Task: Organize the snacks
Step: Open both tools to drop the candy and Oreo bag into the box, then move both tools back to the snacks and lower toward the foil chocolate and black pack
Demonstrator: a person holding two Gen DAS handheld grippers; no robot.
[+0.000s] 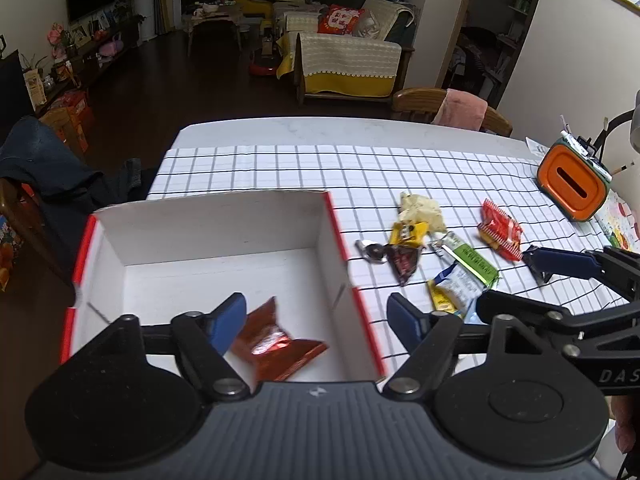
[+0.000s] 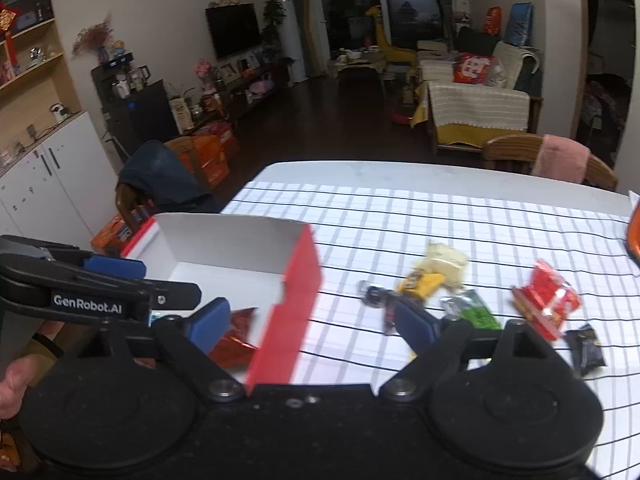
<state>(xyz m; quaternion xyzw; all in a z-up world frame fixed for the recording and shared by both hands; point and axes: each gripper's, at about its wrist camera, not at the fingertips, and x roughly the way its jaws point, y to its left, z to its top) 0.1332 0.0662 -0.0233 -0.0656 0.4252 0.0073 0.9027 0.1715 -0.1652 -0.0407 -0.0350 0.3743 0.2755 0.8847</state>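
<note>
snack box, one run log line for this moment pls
box: one red packet inside | left gripper: open | right gripper: open | other snacks: on tablecloth

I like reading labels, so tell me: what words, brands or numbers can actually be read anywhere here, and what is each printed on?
"GenRobot.AI": white lettering on the side of the left gripper, seen from the right wrist camera.
"DAS": cut off at the frame edge, on the arm of the right gripper, seen from the left wrist camera.
Too blurred to read: print on the green packet, the red packet, the yellow packet and the red cushion on the sofa.
</note>
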